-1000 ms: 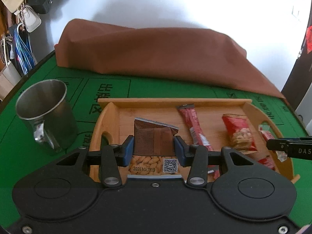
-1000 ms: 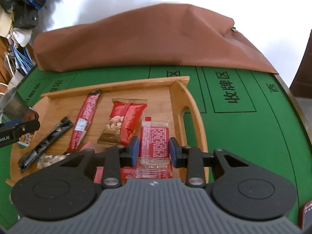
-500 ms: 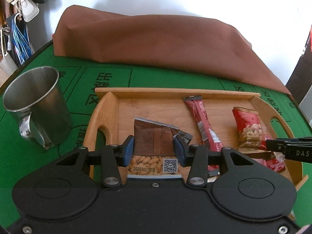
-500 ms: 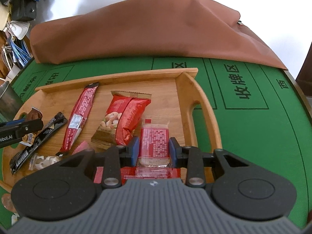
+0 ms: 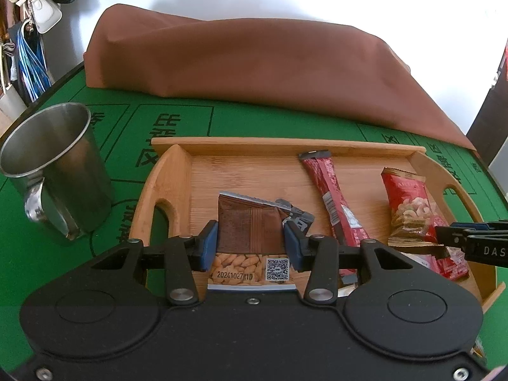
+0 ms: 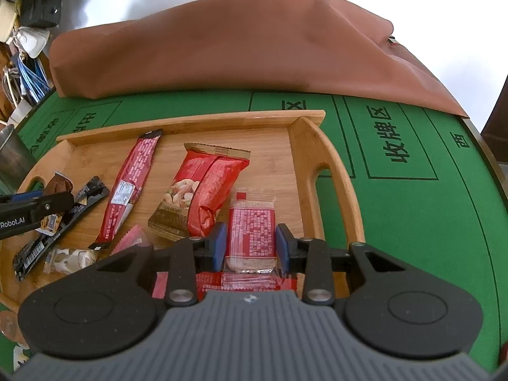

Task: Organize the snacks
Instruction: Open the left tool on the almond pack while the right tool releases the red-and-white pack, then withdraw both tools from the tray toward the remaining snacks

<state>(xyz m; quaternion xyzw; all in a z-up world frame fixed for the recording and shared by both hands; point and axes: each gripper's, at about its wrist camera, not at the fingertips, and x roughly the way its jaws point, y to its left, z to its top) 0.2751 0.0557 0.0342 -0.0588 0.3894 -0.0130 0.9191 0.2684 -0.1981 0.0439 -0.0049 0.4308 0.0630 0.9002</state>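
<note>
I brought both packets lower over the wooden tray (image 6: 327, 158); black stick packet (image 5: 297, 214) now visible behind left gripper (image 5: 250, 243).

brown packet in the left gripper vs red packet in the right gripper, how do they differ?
The brown packet is opaque foil with a nut picture and QR code; the red packet has clear ends and dense white print. Brown sits at the tray's left end, red by its right handle. Both are flat, held between blue pads.
</note>
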